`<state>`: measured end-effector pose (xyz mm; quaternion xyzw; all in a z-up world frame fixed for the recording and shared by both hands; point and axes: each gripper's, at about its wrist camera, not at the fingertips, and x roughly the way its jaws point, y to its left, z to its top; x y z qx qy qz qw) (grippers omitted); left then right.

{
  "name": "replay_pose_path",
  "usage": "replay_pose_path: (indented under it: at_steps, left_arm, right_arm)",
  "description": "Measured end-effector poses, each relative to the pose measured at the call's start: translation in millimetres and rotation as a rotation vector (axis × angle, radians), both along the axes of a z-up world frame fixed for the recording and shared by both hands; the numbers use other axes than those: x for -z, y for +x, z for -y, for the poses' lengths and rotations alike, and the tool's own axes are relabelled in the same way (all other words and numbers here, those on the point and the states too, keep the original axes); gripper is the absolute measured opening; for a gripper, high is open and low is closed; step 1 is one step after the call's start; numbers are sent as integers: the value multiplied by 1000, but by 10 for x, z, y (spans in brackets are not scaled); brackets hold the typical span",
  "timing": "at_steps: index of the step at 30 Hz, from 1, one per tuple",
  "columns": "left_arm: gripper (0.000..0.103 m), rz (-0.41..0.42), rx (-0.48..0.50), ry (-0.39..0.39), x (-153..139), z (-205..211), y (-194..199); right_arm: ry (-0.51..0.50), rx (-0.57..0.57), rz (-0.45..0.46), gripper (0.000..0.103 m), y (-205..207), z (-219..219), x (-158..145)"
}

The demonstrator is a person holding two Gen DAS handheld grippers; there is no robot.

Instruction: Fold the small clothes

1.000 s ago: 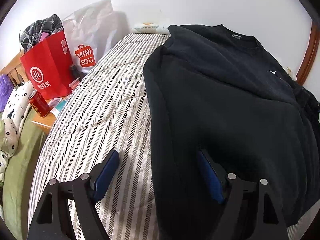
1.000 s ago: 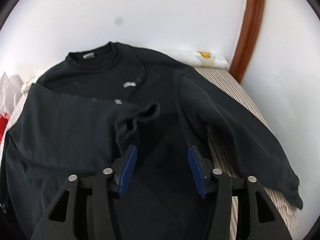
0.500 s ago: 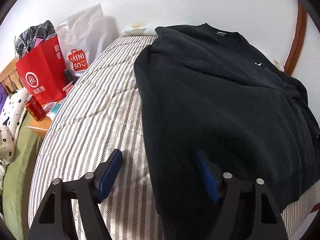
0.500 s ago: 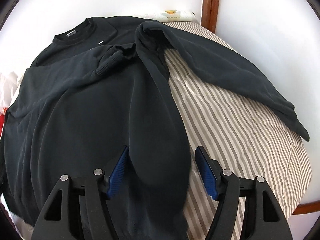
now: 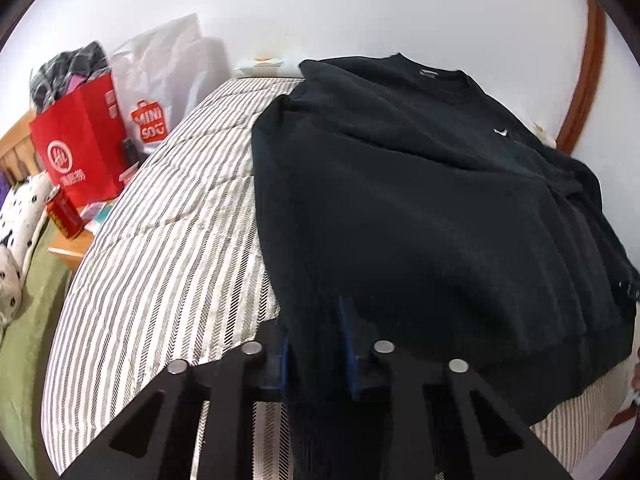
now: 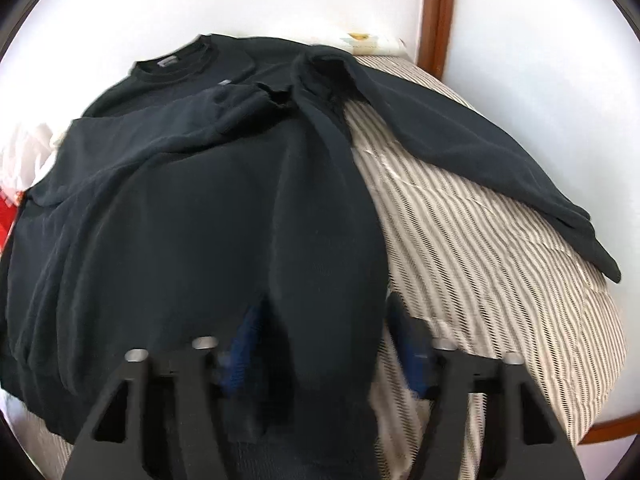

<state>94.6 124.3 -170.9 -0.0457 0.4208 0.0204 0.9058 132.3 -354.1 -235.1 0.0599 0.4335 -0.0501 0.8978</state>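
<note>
1. On the striped bed (image 5: 168, 248) we've got the black sweatshirt (image 5: 420, 208) lying face up, collar toward the wall and hem toward us. So the task's thing is spread on the bedding, not stacked anywhere yet.

2. Done so far, going by how it lies: one sleeve (image 6: 168, 136) is already folded in across the chest, cuff near the middle. That side's edge looks pretty straight in the left wrist view.

3. Not done: the other sleeve (image 6: 480, 160) is flung out over the stripes, well apart from the body. No bottom-to-top fold yet either, since the hem is down at our end.

4. Our left gripper (image 5: 316, 344) has its fingers closing on the bottom corner of the sweatshirt, with black fabric bunched between the blue pads. Looks like a real pinch to us.

5. Our right gripper (image 6: 324, 344) is blurry, and its fingers are closing too. A ridge of the sweatshirt's side edge sits between them, but the right pad looks clear of the cloth, so we wouldn't call it a grip yet.

6. Our guess is we're maybe a third of the way, with the loose sleeve, the side fold and the final halving left.

7. Off to the side, a red bag (image 5: 80, 148) and a can (image 5: 64, 216) sit by the bed, out of the way.
</note>
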Motion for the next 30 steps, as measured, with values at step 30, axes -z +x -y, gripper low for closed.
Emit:
replay_pose_path:
  at_steps: [30]
  left_arm:
    - [14,-65,-14,-69,-24,-137,-404]
  right_arm:
    - [3,-98,59,24,-309,147,-263]
